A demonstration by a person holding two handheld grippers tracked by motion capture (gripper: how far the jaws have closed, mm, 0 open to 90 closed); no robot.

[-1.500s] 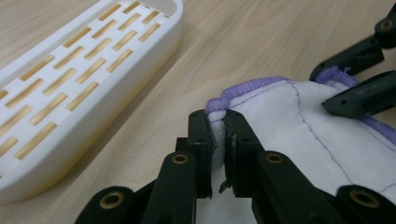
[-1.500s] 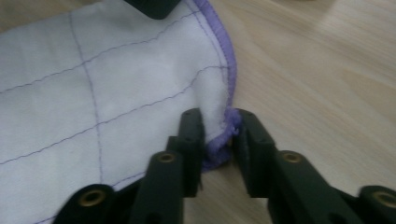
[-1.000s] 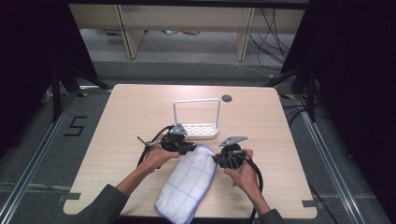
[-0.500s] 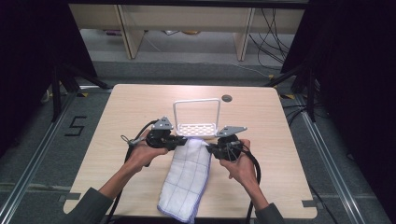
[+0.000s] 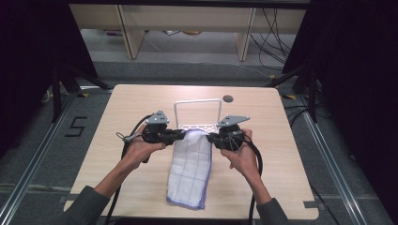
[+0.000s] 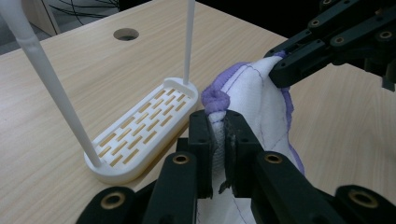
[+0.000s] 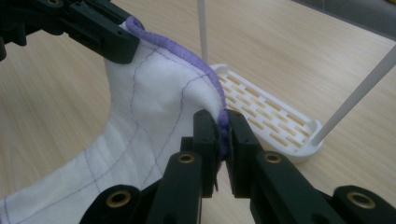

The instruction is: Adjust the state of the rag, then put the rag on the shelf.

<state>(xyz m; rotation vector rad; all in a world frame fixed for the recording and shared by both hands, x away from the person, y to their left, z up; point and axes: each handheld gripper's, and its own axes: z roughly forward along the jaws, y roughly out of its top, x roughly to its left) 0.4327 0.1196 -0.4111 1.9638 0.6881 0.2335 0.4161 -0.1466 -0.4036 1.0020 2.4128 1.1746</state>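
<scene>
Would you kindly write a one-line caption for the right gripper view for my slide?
Right gripper shut on the purple-edged white cloth, left gripper gripping its far corner, beside a white slotted rack.

Light wood table (image 5: 281, 187) w/ round cable hole (image 5: 228, 98) near far edge. Beyond it: wooden shelving (image 5: 187, 23) & black cables (image 5: 274, 33) on grey floor (image 5: 42, 154).

White purple-edged cloth (image 5: 191, 164), far edge lifted, rest on table.

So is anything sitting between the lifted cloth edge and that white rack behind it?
Nothing visible. Both the left gripper and the right gripper grip the cloth by its far edge, just short of the rack, with bare table between.
</scene>
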